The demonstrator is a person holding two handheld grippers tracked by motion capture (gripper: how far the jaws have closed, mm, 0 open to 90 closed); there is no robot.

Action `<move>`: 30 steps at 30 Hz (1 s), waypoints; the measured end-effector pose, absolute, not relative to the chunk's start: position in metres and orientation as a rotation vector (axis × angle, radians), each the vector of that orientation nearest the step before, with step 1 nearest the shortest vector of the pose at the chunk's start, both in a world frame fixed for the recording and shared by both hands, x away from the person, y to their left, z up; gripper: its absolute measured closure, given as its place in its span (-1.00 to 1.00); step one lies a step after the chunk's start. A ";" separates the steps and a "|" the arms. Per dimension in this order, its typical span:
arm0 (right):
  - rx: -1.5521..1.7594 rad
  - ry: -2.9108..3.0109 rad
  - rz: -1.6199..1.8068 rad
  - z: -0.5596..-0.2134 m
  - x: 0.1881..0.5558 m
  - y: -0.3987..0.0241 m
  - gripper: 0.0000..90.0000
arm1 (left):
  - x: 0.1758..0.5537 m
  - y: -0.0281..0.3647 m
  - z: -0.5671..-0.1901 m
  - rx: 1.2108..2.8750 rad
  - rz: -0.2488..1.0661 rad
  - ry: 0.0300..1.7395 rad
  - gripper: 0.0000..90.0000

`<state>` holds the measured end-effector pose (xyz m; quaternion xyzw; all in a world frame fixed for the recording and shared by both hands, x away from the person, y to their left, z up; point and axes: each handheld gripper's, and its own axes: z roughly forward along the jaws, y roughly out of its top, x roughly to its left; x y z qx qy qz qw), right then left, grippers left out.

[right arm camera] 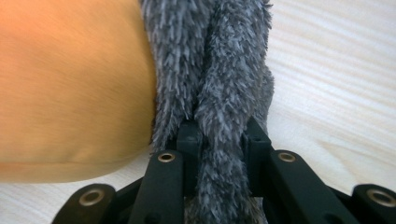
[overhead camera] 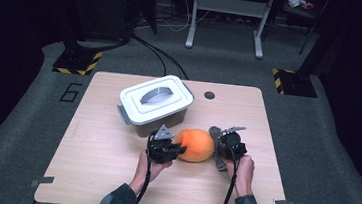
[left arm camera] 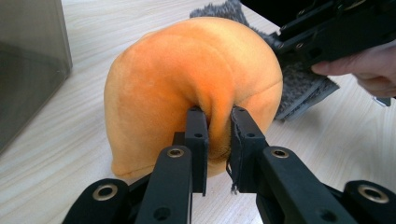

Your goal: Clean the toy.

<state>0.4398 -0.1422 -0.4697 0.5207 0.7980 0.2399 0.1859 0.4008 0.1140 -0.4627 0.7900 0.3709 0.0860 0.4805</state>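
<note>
Just in front of the lidded box [overhead camera: 154,104], the orange cushion [overhead camera: 196,144] rests on the desk [overhead camera: 92,169], left gripper [left arm camera: 218,140] fingers pinched on its fold, right gripper [right arm camera: 219,140] fingers clamped on the grey fuzzy cloth [right arm camera: 219,70]; both gripped, neither apparently lifted.

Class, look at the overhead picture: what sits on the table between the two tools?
An orange plush toy lies between the left tool and the right tool, in the high view.
</note>
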 end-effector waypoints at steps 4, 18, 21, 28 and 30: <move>1.471 2.247 0.682 -0.471 0.440 -0.144 0.65 | 0.401 0.114 -0.462 1.930 0.210 0.905 0.76; 1.326 2.171 0.907 -0.409 0.411 -0.131 0.65 | 0.400 0.114 -0.463 1.924 0.205 0.908 0.75; 1.285 2.203 0.944 -0.405 0.408 -0.120 0.64 | 0.401 0.114 -0.463 1.924 0.200 0.908 0.74; 1.287 2.289 0.919 -0.419 0.419 -0.112 0.53 | 0.402 0.117 -0.465 1.932 0.197 0.911 0.69; 1.279 2.296 0.915 -0.420 0.419 -0.113 0.44 | 0.402 0.117 -0.466 1.931 0.192 0.911 0.66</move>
